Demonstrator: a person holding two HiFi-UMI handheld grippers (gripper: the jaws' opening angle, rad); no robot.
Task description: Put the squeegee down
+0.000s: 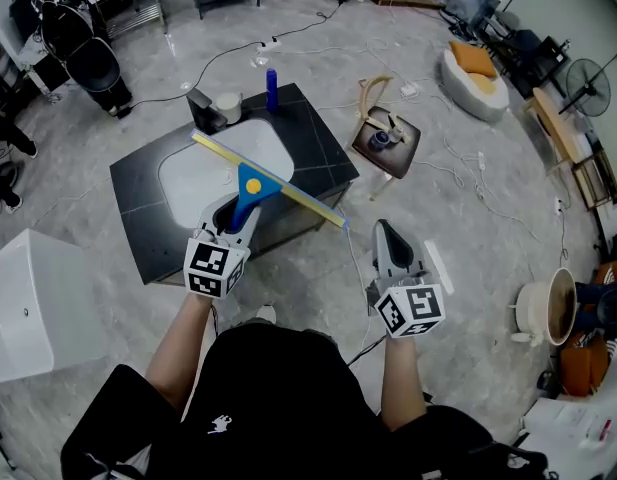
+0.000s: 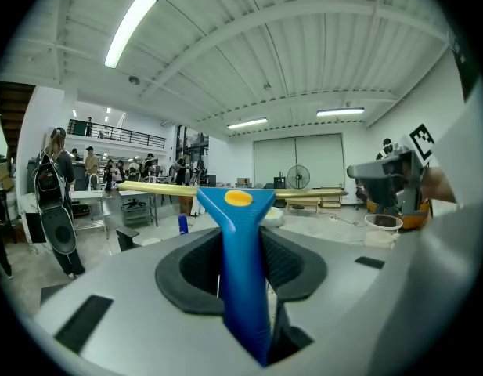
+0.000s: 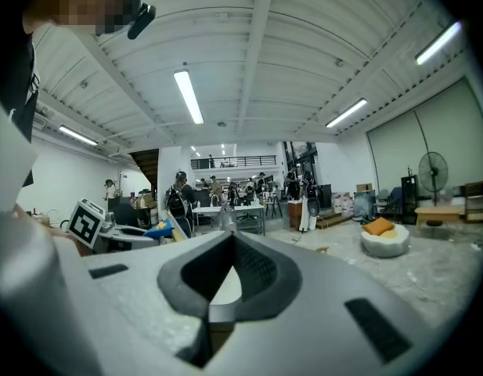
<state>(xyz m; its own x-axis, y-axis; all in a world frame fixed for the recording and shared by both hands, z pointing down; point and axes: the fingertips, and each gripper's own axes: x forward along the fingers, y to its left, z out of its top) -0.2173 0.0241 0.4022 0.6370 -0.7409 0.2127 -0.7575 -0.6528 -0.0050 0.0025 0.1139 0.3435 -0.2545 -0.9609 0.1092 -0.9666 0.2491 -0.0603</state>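
The squeegee (image 1: 251,189) has a blue handle with a yellow dot and a long yellow blade. My left gripper (image 1: 236,218) is shut on the handle and holds it out over the near edge of the black counter (image 1: 323,153), blade across and level. In the left gripper view the handle (image 2: 241,265) stands clamped between the dark pads (image 2: 292,265). My right gripper (image 1: 384,232) hangs to the right of the counter, over the floor, its jaws shut (image 3: 232,237) with nothing between them.
A white sink basin (image 1: 193,183) is set into the counter. A blue bottle (image 1: 272,89), a white cup (image 1: 229,106) and a dark fixture (image 1: 203,110) stand at its far edge. A small brown stool-table (image 1: 386,140) stands to the right, a white box (image 1: 28,308) to the left, cables across the floor.
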